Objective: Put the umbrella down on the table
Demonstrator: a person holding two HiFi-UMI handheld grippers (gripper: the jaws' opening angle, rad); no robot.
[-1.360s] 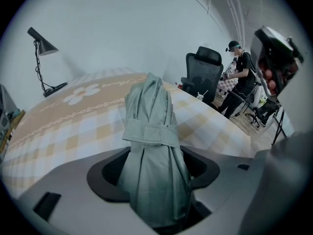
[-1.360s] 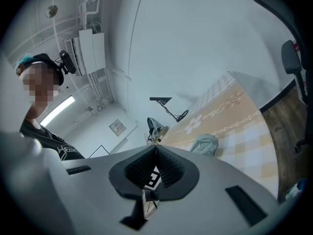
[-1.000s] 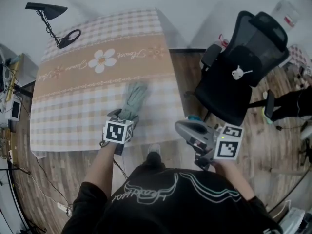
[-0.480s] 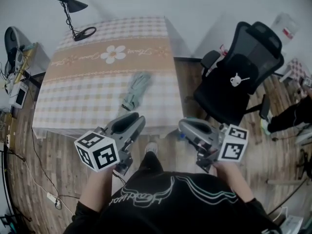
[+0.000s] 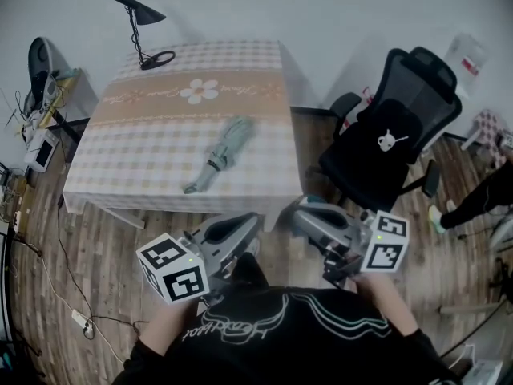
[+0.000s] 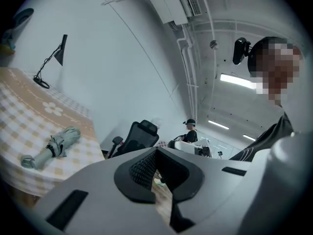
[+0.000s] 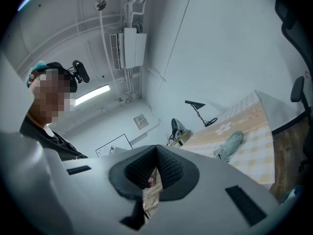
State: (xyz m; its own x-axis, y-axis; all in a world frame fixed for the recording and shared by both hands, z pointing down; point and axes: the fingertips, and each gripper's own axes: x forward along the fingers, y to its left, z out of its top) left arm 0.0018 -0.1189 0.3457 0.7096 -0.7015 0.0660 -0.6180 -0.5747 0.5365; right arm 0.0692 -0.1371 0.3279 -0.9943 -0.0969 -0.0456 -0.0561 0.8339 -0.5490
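Head view: at three o'clock, a bystander (image 5: 479, 192) is cut off by the frame edge, only legs showing. Lettering beside the flower (image 5: 200, 92) on the table (image 5: 144, 152) cloth is too small to read.

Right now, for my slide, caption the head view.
Umbrella lies on the checked table; left tool and right tool both shut and empty.

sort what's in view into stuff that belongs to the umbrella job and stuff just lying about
Job in hand:
- umbrella, folded, lying on the table
- left gripper and right gripper, both shut and empty, held short of the table

Lying about:
- desk lamp at the table's far corner
- black office chair beside the table
- power strip on the floor
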